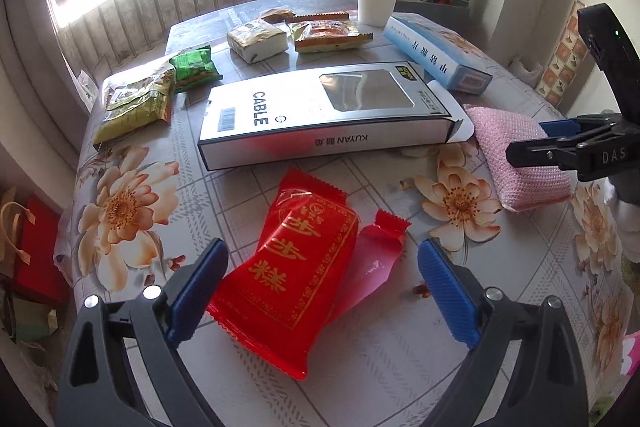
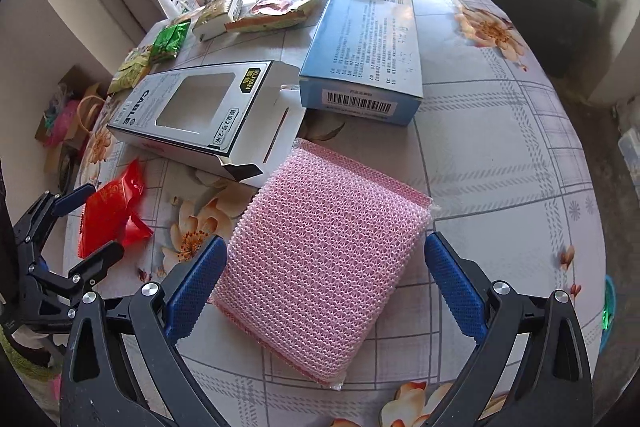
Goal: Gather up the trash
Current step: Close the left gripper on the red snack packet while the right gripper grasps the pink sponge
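Right in front of the cable box, left gripper sits spread wide around a red wrapper; right gripper gapes over the pink sponge.

The white box reads "CABLE" on top and "KUYAN" along its side; the right wrist view shows a "KUYAN" tag and "2米" at its window end. The right gripper carries the letters "DAS". Gold Chinese characters, including "糕", mark the red wrapper.
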The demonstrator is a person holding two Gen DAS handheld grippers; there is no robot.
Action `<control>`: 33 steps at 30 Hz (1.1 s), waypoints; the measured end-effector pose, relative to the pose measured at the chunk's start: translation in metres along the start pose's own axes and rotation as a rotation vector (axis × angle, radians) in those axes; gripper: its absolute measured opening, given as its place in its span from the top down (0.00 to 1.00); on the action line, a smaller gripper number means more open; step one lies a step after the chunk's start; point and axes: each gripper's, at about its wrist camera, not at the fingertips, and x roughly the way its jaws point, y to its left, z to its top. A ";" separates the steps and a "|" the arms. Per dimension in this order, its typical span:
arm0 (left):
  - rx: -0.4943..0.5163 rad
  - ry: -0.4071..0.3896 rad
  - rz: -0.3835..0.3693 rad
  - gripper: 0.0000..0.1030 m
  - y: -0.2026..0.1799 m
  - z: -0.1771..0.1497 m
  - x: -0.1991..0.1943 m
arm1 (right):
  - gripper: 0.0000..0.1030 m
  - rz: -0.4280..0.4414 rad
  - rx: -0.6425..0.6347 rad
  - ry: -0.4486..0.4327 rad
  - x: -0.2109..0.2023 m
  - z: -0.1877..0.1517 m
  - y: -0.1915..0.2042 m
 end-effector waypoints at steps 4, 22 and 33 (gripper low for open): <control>0.025 0.024 0.031 0.14 -0.008 -0.001 0.004 | 0.09 0.014 0.002 0.007 0.002 0.002 0.000; -0.042 0.087 -0.040 0.55 -0.032 -0.003 0.005 | 0.20 0.081 -0.011 0.024 -0.015 -0.024 -0.018; -0.083 0.082 -0.162 0.56 -0.078 -0.030 -0.031 | 0.38 0.165 0.068 0.035 -0.040 -0.060 -0.045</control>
